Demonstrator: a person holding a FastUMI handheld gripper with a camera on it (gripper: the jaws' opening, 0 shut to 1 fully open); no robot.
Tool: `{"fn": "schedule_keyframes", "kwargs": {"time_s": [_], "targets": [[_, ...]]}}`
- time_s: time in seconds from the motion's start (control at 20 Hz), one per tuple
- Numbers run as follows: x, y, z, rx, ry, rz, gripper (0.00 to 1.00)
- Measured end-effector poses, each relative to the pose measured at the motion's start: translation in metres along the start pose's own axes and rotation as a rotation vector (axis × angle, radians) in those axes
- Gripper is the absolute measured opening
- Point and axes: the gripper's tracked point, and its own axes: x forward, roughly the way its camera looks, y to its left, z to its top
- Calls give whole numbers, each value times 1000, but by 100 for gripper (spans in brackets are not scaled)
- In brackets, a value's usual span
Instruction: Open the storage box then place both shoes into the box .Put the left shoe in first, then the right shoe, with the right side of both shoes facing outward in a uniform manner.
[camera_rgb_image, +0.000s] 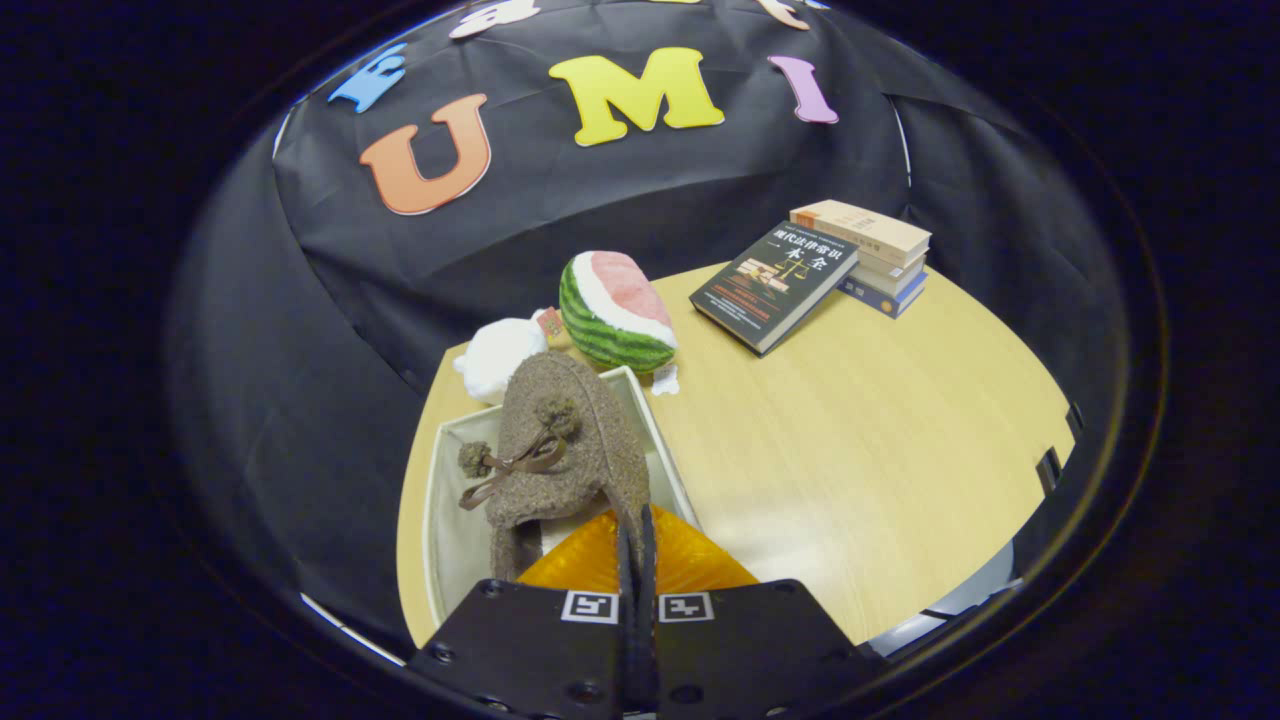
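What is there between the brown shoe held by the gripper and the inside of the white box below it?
Nothing visible blocks it. The gripper is shut on the brown shoe, which hangs directly over the open white box. The watermelon toy and white plush lie beyond the box.

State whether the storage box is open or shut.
Open: the storage box has no lid on; the gripper, shut on a brown shoe, holds it inside.
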Motion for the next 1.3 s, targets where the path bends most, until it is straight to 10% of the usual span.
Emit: {"fn": "schedule_keyframes", "kwargs": {"time_s": [0.4,0.75,1.3], "targets": [[4,10,-1,-56,-37,9,19],[-46,13,53,-134,-209,88,80],[-141,-76,131,-237,-501,52,96]]}}
